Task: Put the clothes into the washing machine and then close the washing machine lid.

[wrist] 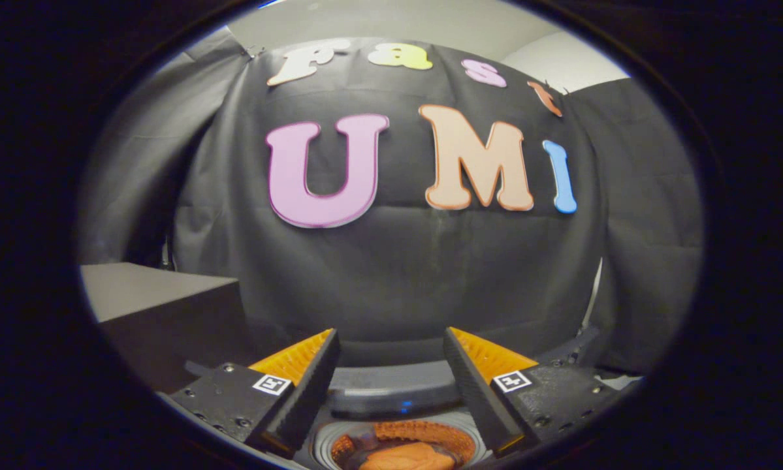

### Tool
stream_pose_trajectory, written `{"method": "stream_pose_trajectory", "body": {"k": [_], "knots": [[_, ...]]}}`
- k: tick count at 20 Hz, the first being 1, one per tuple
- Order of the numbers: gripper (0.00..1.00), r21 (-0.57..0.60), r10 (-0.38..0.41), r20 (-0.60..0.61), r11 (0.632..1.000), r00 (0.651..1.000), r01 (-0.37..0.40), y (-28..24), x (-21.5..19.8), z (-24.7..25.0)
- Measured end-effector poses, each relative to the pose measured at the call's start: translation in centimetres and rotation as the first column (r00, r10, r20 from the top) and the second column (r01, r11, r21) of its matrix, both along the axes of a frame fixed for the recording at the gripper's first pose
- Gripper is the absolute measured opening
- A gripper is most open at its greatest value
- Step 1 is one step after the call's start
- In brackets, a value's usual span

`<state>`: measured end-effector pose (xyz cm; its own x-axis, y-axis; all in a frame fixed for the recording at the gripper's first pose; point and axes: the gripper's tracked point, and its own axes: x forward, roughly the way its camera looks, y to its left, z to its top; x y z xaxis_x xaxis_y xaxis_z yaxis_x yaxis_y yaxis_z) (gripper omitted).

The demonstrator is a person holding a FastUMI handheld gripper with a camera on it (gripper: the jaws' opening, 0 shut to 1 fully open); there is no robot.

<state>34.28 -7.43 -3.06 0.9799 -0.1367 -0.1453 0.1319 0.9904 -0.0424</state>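
Note:
My gripper [391, 343] is open, with nothing between its fingers. Below and between the fingers sits the washing machine [391, 391], its grey top panel just ahead. Its round drum opening [326, 444] is uncovered beneath the fingers. An orange garment [407, 455] lies inside the drum. The lid is hidden from me.
A dark box with a grey top [156, 300] stands to the left of the machine. The black cloth wall [417, 274] hangs close behind the machine. A thin white pole [593, 297] stands at the right by the cloth.

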Motion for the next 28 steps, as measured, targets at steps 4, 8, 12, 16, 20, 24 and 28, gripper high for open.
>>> {"method": "stream_pose_trajectory", "body": {"k": [4,8,12,16,20,24,28], "knots": [[0.97,0.023,0.018,-0.009,1.000,1.000,-0.018,-0.4,-0.7,-1.5],[0.97,0.022,0.023,-0.025,1.000,0.999,-0.023,-0.7,-1.4,-2.3],[0.97,0.052,0.021,-0.017,0.998,1.000,-0.020,-1.2,-2.4,-2.4],[0.97,0.042,-0.003,-0.019,0.999,1.000,0.004,-2.0,-3.5,-2.0],[0.97,0.056,-0.026,-0.011,0.998,1.000,0.027,-3.5,-6.1,-1.1],[0.97,0.052,-0.005,0.020,0.999,1.000,0.004,-3.3,-8.0,1.4],[0.97,0.006,0.031,0.014,1.000,0.999,-0.031,-2.9,-11.1,2.5]]}}
